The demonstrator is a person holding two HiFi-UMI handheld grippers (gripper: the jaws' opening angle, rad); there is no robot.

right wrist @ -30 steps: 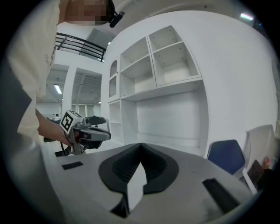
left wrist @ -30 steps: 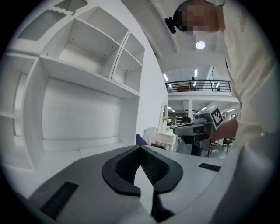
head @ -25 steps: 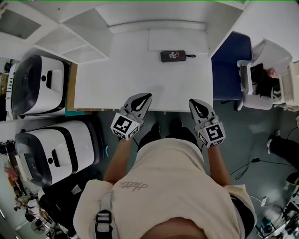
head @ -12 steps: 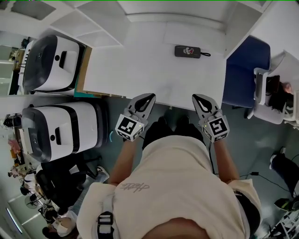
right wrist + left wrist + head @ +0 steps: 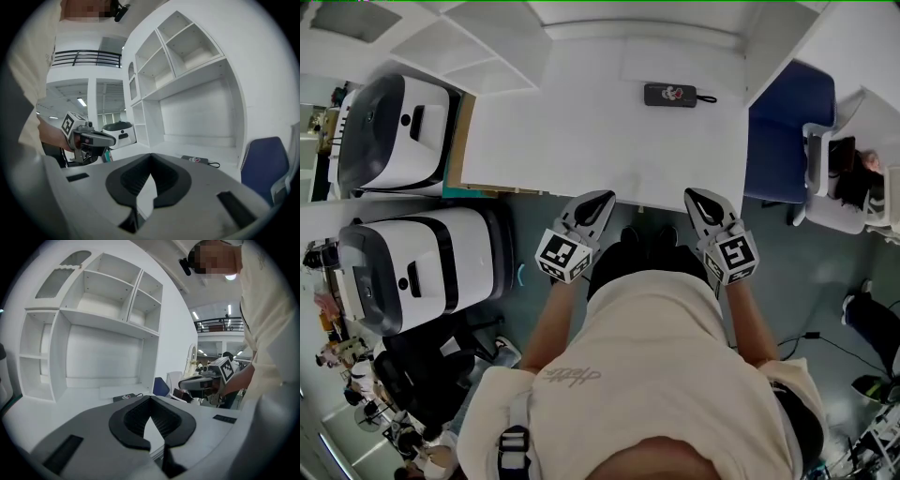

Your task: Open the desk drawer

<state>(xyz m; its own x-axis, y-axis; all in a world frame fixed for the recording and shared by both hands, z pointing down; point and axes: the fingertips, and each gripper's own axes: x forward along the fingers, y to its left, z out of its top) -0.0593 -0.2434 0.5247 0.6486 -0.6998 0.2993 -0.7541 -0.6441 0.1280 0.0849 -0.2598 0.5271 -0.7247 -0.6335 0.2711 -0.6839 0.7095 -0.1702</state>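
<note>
Count by kind. Desk (image 5: 581, 141): one, white; dark flat case (image 5: 670, 95) with a cord, on the desk: one; grippers: two, left gripper (image 5: 605, 196) and right gripper (image 5: 692, 195); marker cubes: two, one per gripper; white-and-black machines left of the desk: two, upper machine (image 5: 394, 127) and lower machine (image 5: 412, 272); blue chair (image 5: 787, 131) at the right: one; shelf unit (image 5: 93, 319) behind the desk: one; seated person (image 5: 848, 173) at far right: one.
</note>
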